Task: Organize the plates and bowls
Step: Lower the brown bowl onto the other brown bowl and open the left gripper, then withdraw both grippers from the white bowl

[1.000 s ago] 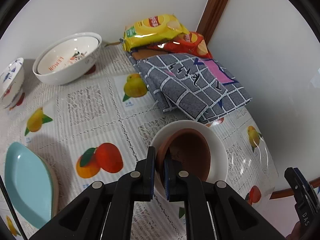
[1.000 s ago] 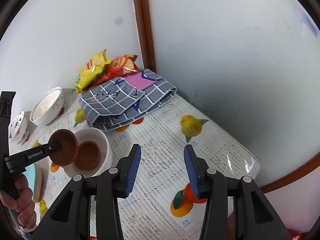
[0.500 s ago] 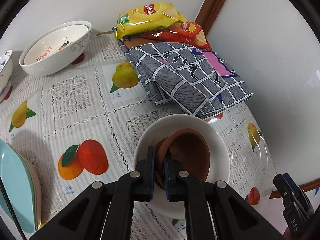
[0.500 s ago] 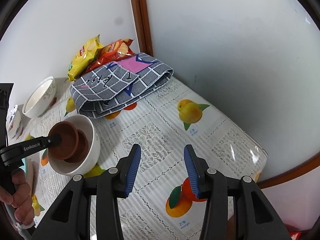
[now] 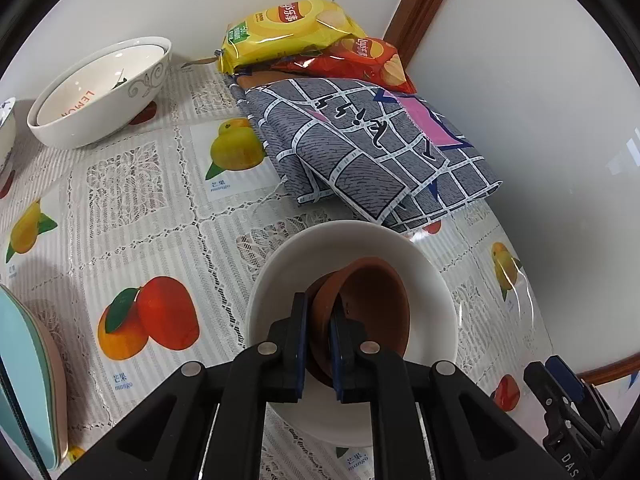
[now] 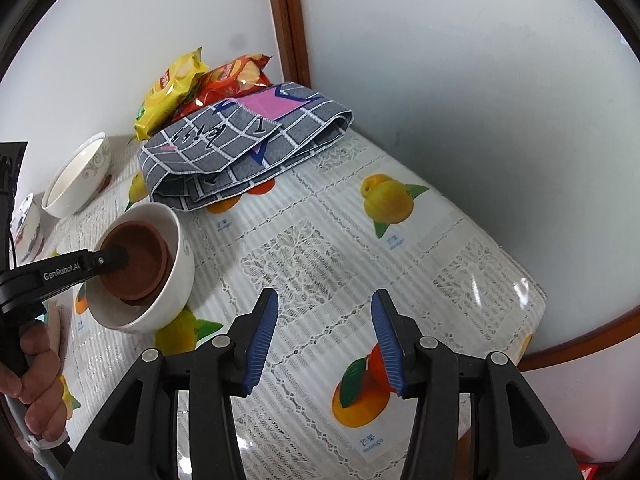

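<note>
A white bowl (image 5: 360,236) (image 6: 180,264) stands on the fruit-print tablecloth. Inside it, a brown bowl (image 5: 380,304) (image 6: 132,256) rests tilted on a second brown bowl (image 6: 162,280) of the same kind. My left gripper (image 5: 319,304) (image 6: 114,258) is shut on the near rim of the upper brown bowl, one pad inside and one outside. A hand (image 6: 36,380) holds its handle. To the right of the white bowl, my right gripper (image 6: 324,312) hovers over bare tablecloth, its jaws opening with nothing between them.
Two nested white bowls (image 5: 100,96) and a blue-patterned bowl (image 5: 6,128) stand at the back left. Stacked teal and pink plates (image 5: 24,380) lie at the left edge. A folded grey cloth (image 5: 360,140) and chip bags (image 5: 288,28) fill the wall corner. The table edge (image 6: 532,284) runs along the right.
The left gripper lowered the brown bowl from above the white bowl down onto the brown bowl inside it. The right gripper sank a little and its jaws widened slightly.
</note>
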Demonstrator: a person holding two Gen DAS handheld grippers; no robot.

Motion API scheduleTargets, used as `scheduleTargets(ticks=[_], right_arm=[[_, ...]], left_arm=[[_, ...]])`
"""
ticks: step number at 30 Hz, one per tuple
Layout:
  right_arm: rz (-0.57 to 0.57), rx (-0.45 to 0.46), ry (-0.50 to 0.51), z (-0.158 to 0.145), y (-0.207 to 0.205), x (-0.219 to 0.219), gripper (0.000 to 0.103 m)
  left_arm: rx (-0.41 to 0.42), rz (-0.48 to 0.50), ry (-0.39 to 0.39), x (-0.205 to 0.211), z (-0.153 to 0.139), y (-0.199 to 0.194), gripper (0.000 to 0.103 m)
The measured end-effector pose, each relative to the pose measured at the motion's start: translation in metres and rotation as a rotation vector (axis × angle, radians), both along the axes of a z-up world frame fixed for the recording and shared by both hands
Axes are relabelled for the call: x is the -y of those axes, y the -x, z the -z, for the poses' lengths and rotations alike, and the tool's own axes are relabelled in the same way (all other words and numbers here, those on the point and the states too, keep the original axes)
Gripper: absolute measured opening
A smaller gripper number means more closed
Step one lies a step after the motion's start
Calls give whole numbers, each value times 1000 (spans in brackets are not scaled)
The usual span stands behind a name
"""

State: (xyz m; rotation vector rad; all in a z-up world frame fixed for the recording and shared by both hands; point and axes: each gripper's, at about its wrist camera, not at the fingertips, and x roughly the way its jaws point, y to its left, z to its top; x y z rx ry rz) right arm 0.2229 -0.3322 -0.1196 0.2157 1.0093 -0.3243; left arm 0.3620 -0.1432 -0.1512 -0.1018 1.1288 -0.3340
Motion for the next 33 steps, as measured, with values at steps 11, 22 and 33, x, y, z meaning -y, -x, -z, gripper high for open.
scheduleTargets(ticks=[11,22,33], right_arm=[[-42,-14,-3,4,-4,-13,49],[-62,19,-30,-16,1,-28,66],[-133,-6,-13,-30,8,-48,78]], left_arm=[[4,23,-39,-4,-9,7,11],[58,-19,-56,-30,-38,29,19],[120,-55,-80,-50,-70,66,23]])
